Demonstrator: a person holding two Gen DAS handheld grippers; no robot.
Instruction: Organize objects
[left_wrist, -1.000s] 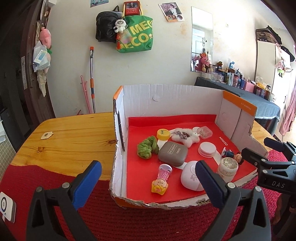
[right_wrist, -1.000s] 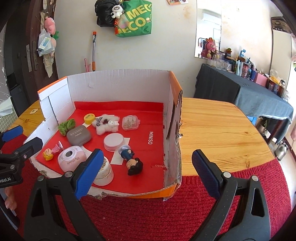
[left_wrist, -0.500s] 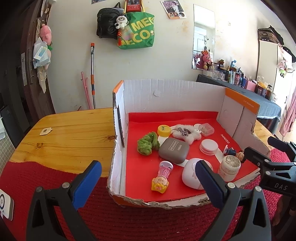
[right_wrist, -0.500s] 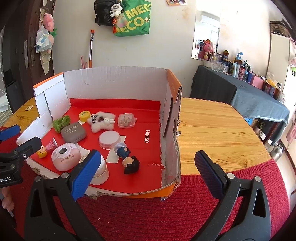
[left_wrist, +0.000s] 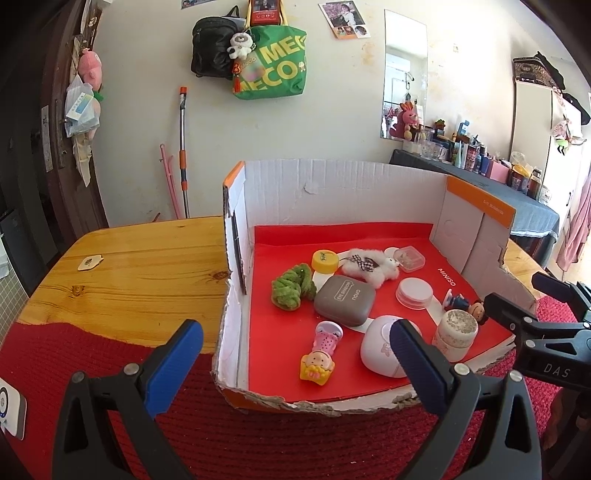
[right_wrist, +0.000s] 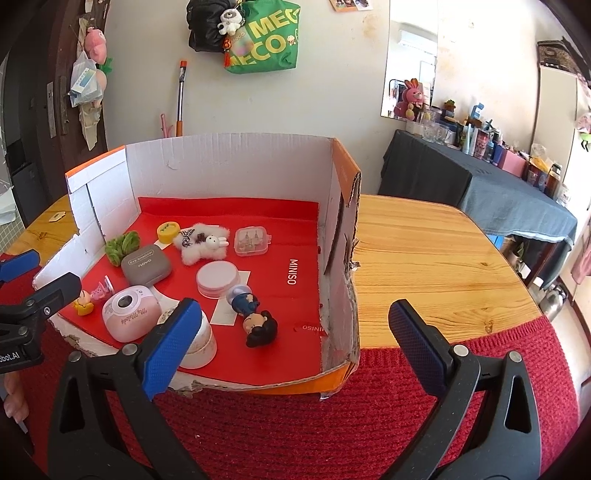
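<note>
A cut-open cardboard box (left_wrist: 332, 188) (right_wrist: 229, 162) with a red floor holds several small items: a grey eye-shadow case (left_wrist: 344, 298) (right_wrist: 146, 265), green fuzzy toy (left_wrist: 293, 288), yellow lid (left_wrist: 325, 260), white plush bunny (left_wrist: 371, 266) (right_wrist: 201, 243), clear case (right_wrist: 252, 241), round white compact (right_wrist: 217, 277), pink device (left_wrist: 384, 350) (right_wrist: 130, 312), white jar (left_wrist: 455, 334), dark-haired doll (right_wrist: 255, 319) and a small pink-and-yellow figure (left_wrist: 320, 356). My left gripper (left_wrist: 295, 363) is open and empty before the box's front left. My right gripper (right_wrist: 295, 341) is open and empty before its front right.
The box stands on a wooden table (left_wrist: 140, 273) (right_wrist: 436, 266) with a red knitted mat (right_wrist: 295, 417) under its front. A small tag (left_wrist: 89, 262) lies at the table's far left. A dark-clothed side table with bottles (right_wrist: 491, 173) stands at the right.
Both grippers have risen and drawn back slightly from the box, so it sits lower in both views. Both stay open; the items have not moved.
</note>
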